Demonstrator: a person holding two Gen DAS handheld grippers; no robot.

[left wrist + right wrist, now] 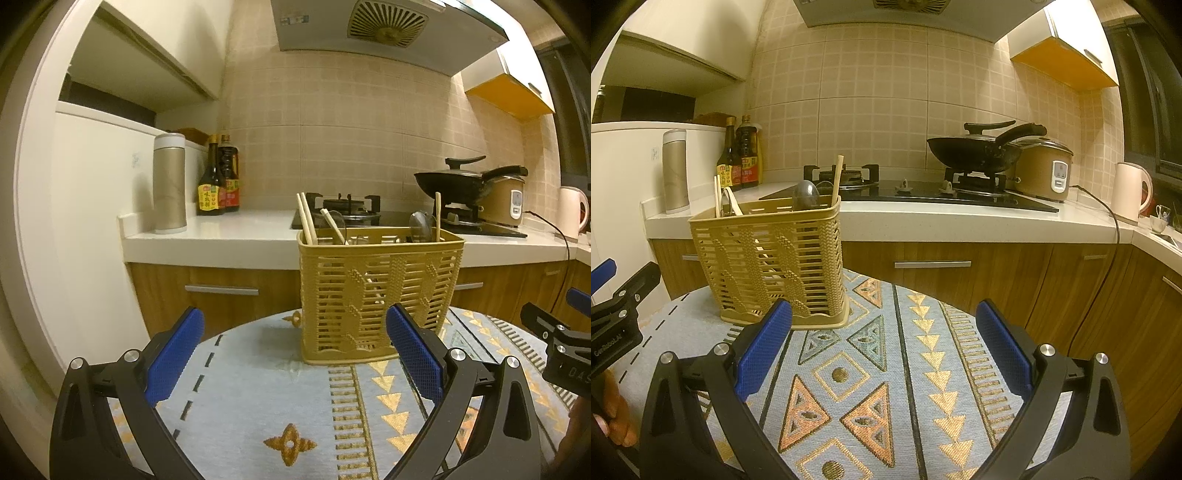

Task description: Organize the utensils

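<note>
A tan slatted utensil basket (376, 291) stands upright on the patterned tablecloth (258, 373); it also shows in the right wrist view (768, 258). Wooden chopsticks (306, 218) and dark spoons (421, 225) stick out of its top; the chopsticks (836, 179) and a spoon (805, 194) show in the right wrist view too. My left gripper (295, 354) is open and empty, just in front of the basket. My right gripper (884, 347) is open and empty, to the right of the basket, over the tablecloth (886, 369).
Behind the table runs a white counter (221, 236) with a steel flask (169, 182), sauce bottles (218, 177), a gas hob (923, 192), a black wok (975, 147), a rice cooker (1045, 170) and a kettle (1130, 192). Wooden cabinets (960, 273) stand below.
</note>
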